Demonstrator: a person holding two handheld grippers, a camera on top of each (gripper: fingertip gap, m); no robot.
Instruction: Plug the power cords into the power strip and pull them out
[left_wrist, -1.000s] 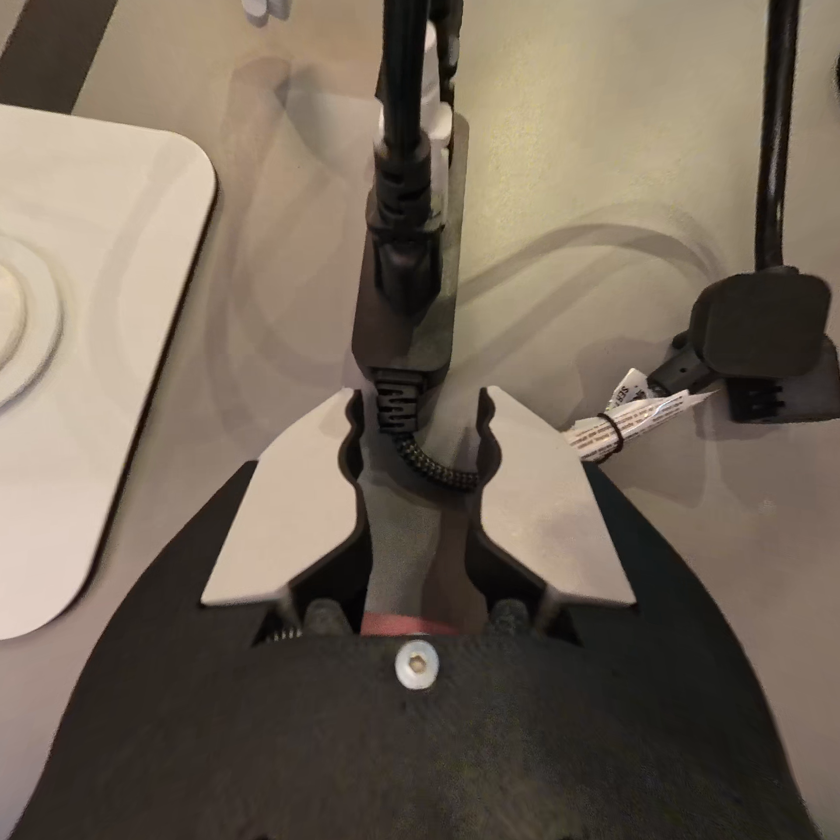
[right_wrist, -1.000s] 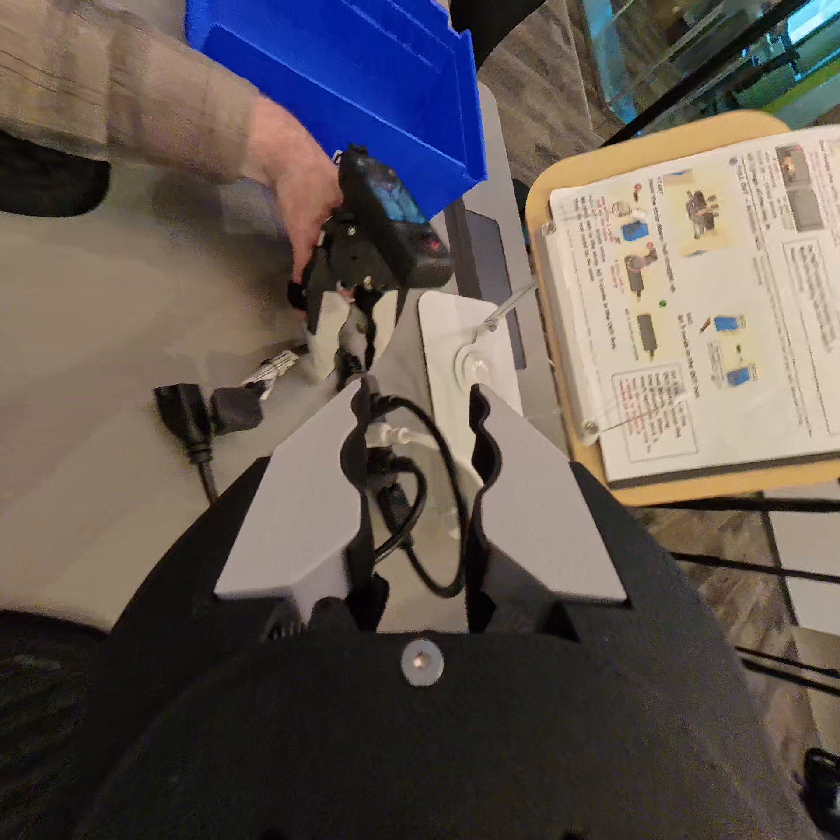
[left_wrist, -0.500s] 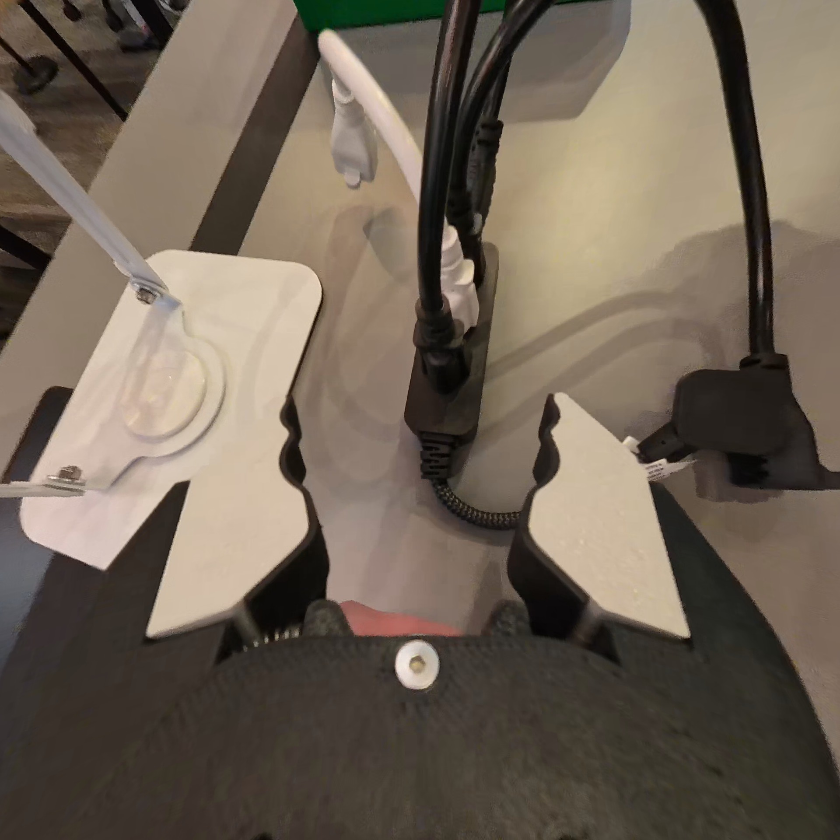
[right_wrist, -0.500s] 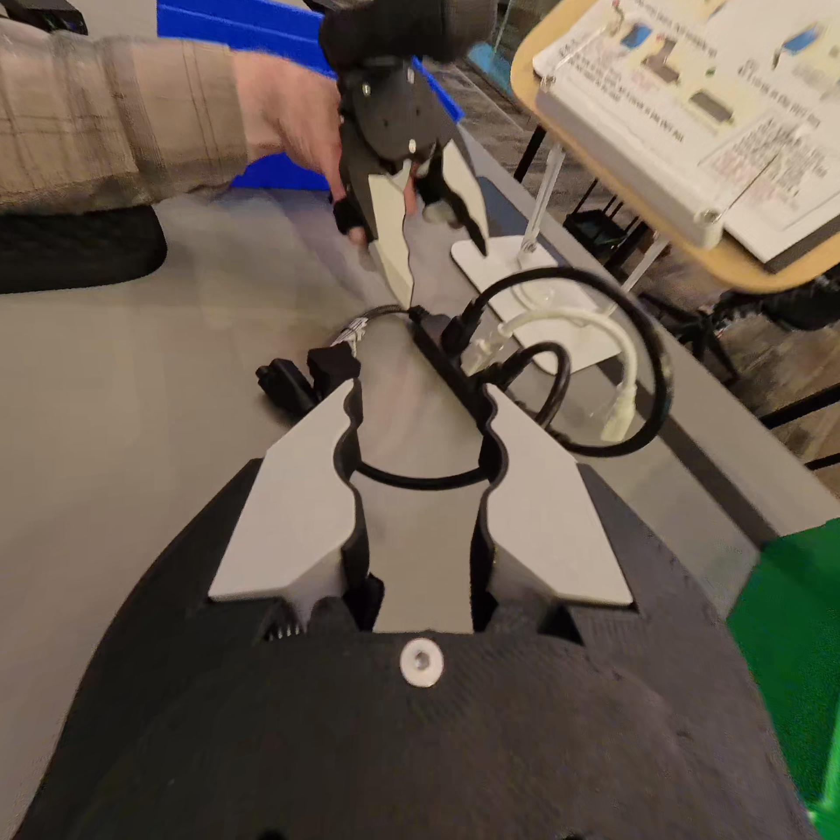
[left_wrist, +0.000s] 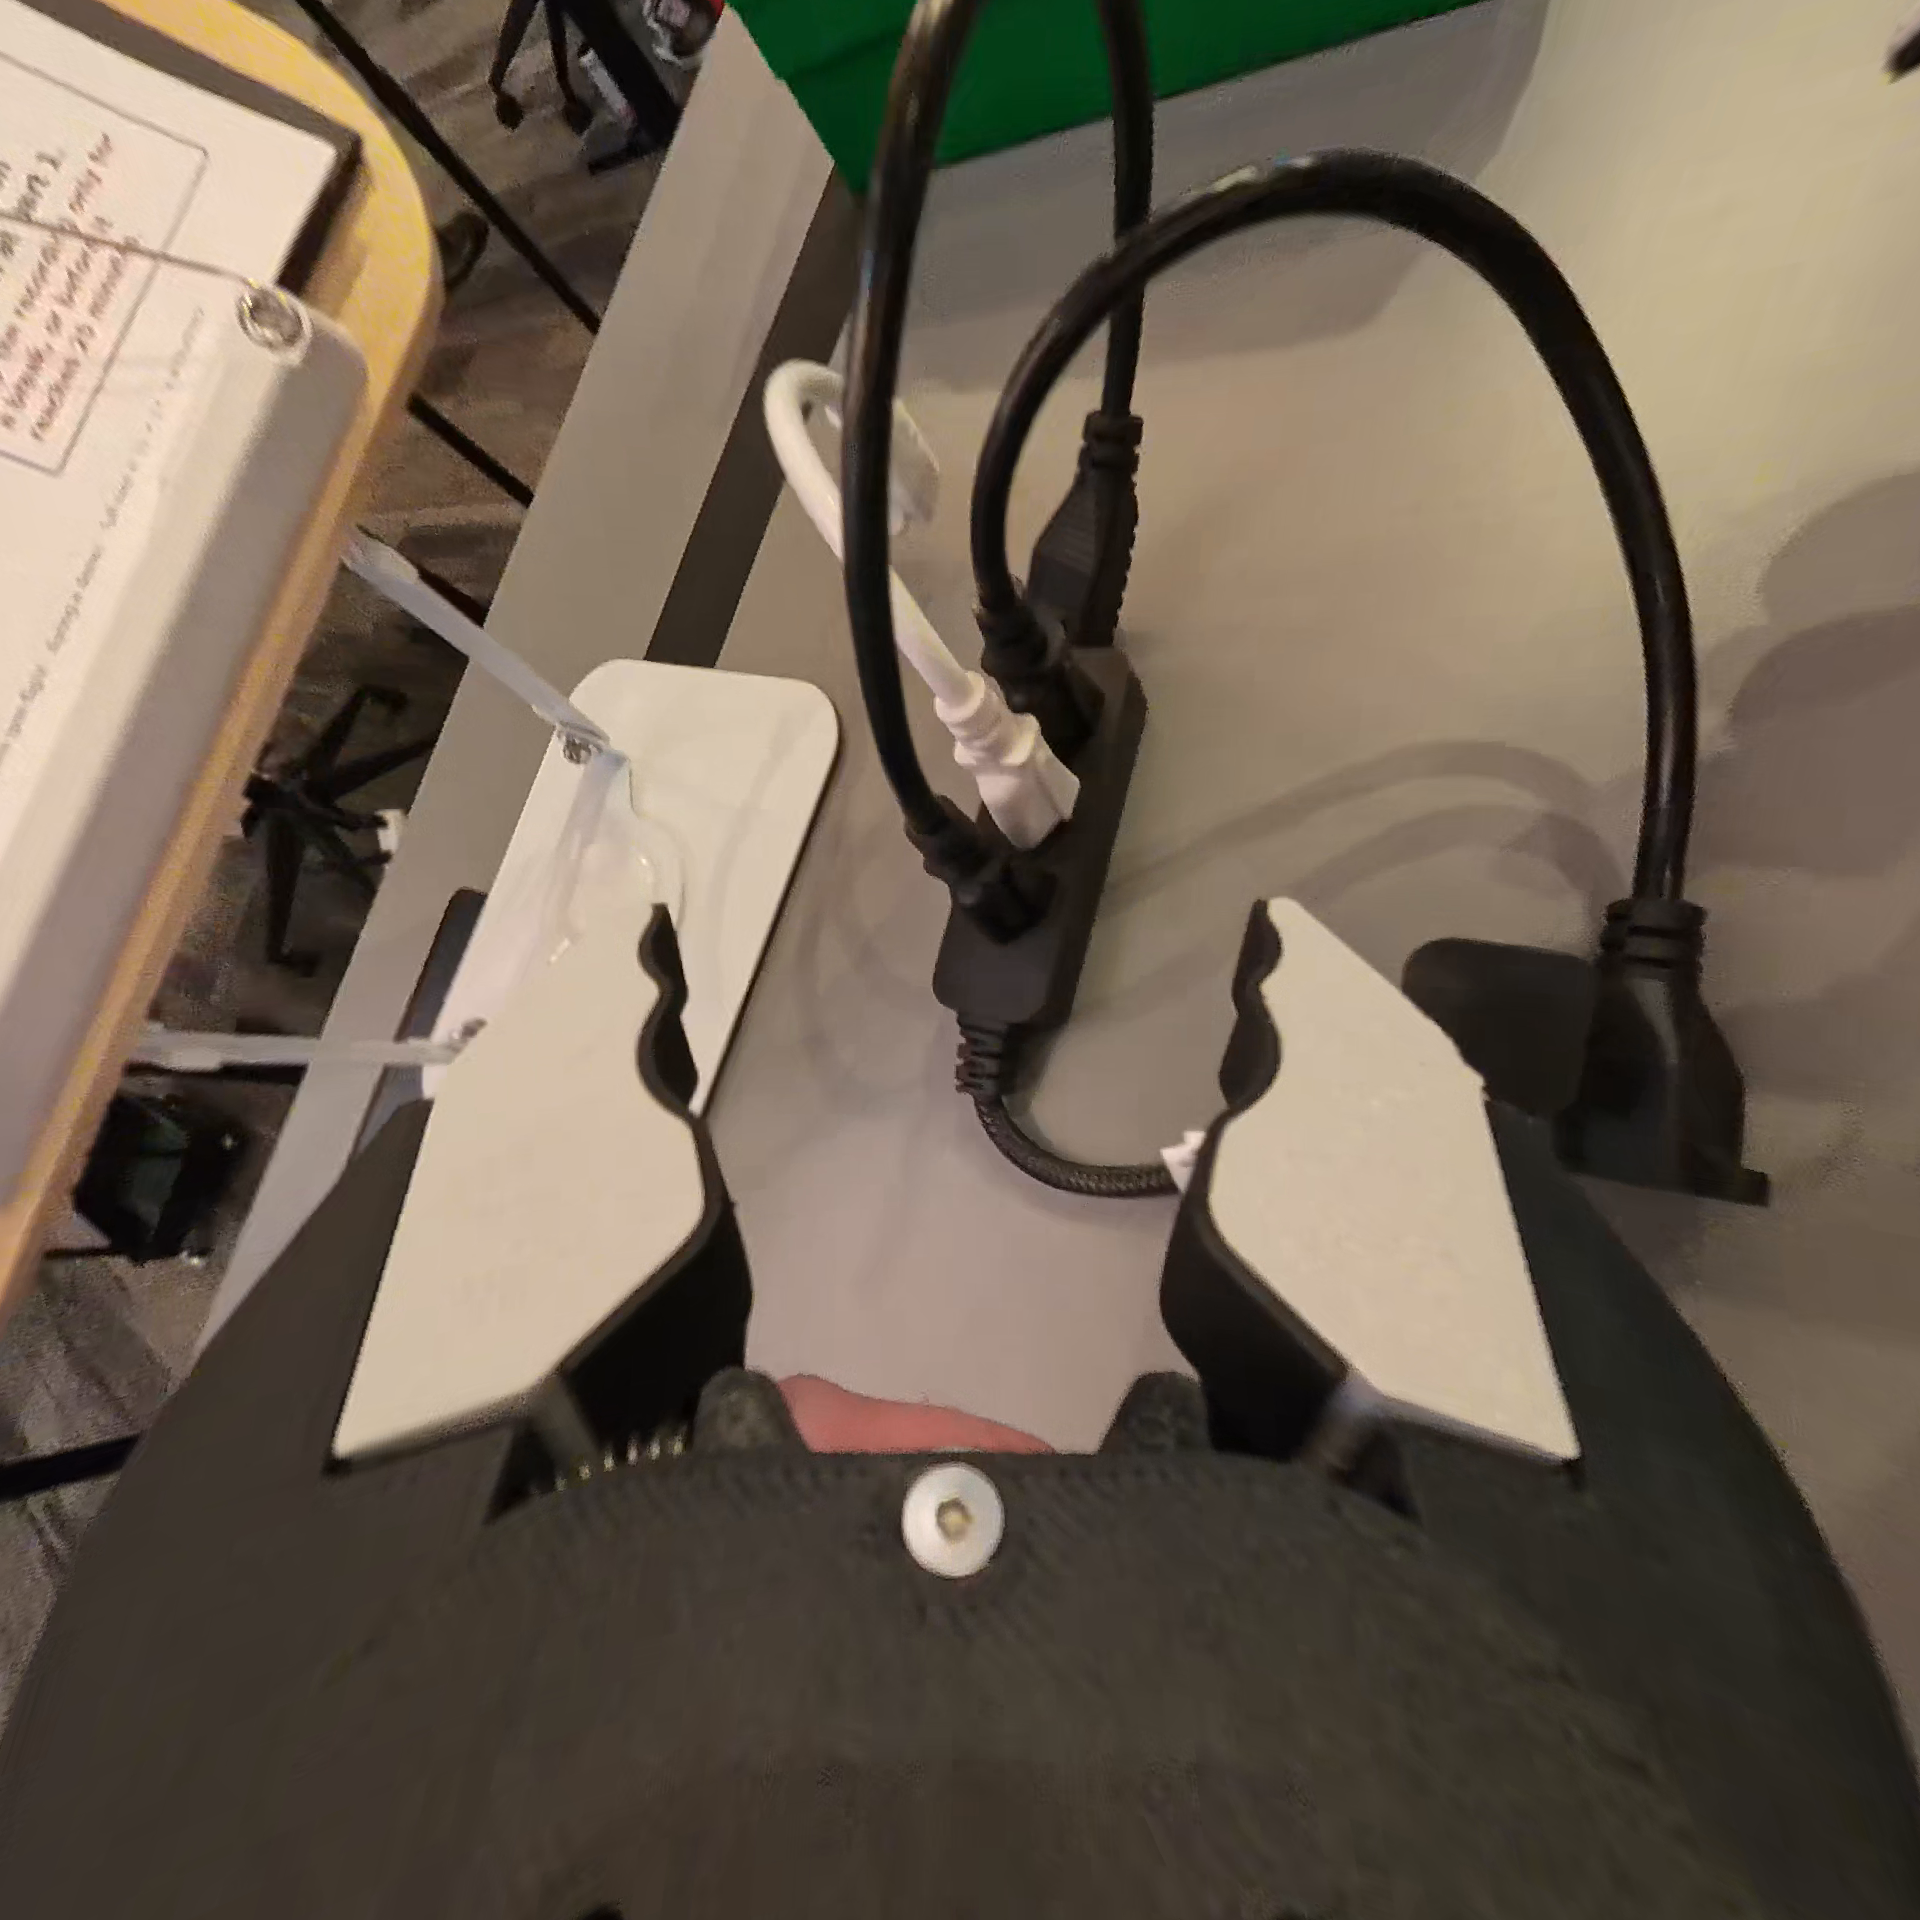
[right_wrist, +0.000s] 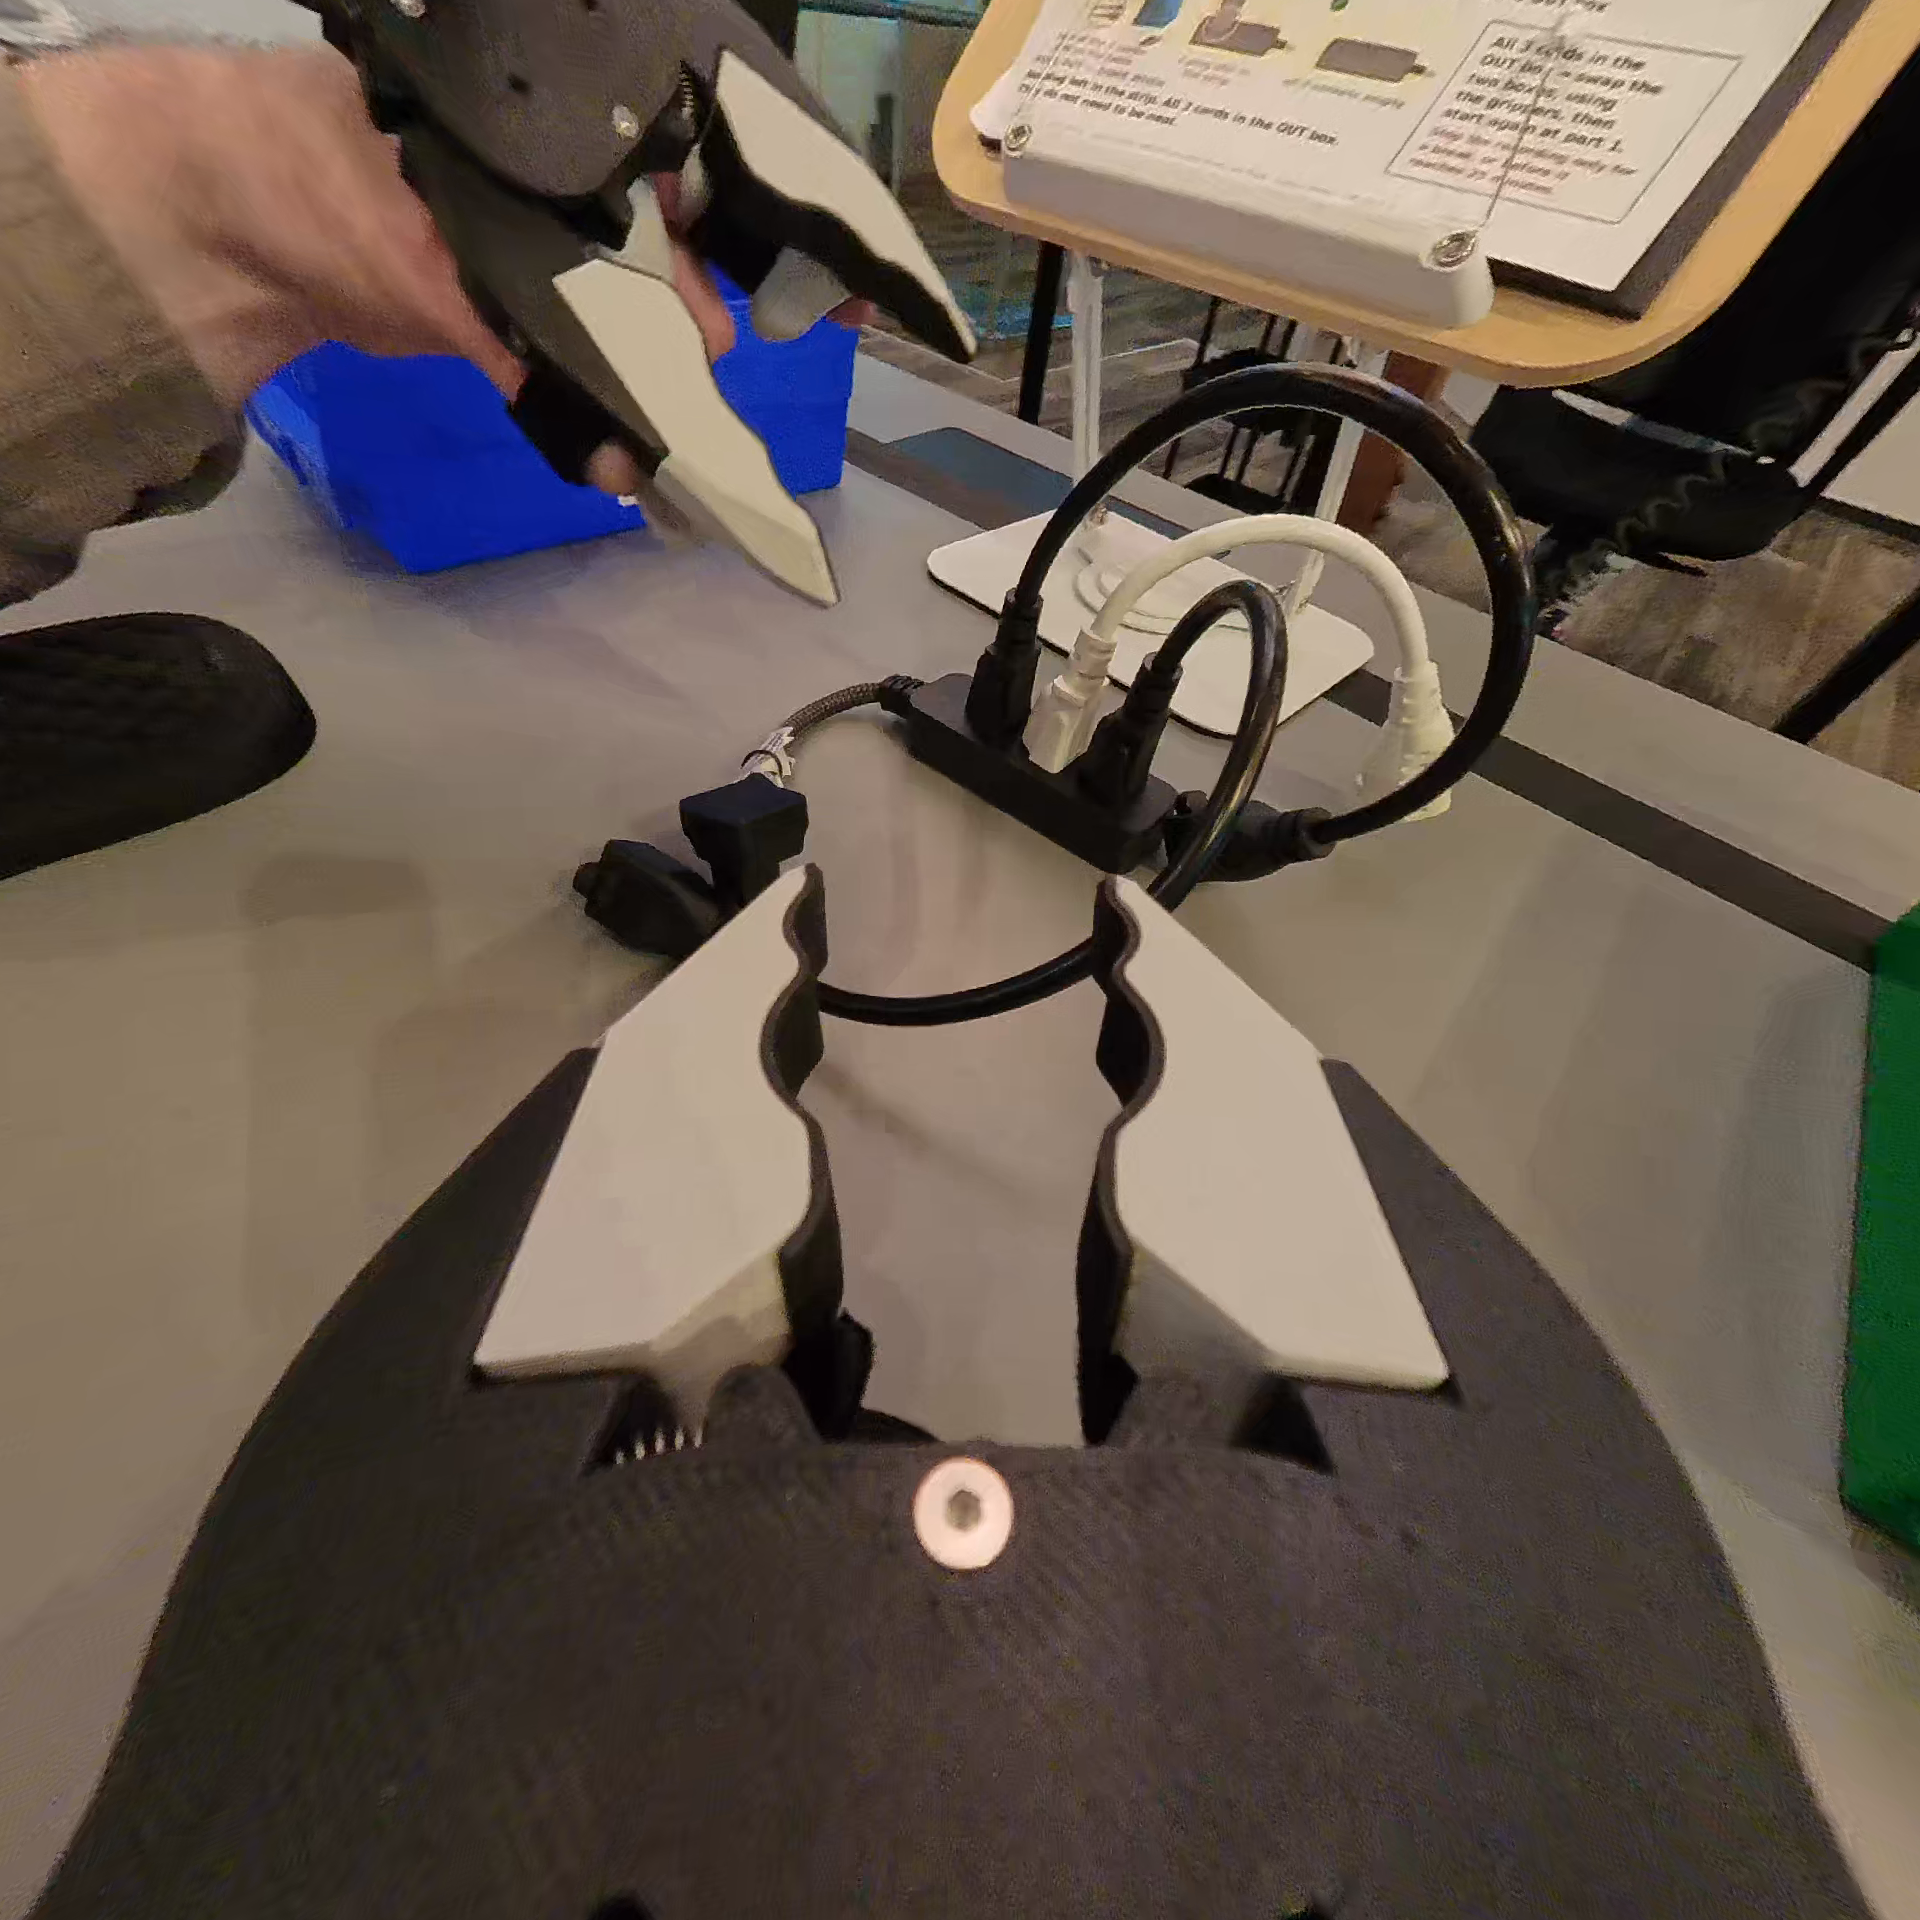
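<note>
The long black plastic power strip (left_wrist: 1049, 831) lies on the grey desk (left_wrist: 1351, 644) with three cords plugged, so both grippers, left (left_wrist: 961, 1023) and right (right_wrist: 956, 935), hover empty, fingers wide, probably for pulling

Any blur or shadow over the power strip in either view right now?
Left wrist view: power strip sharp, soft cord shadows on the table beside it. Right wrist view: strip clear, but the left gripper and hand are motion-blurred; edges bend from the wide lens.
</note>
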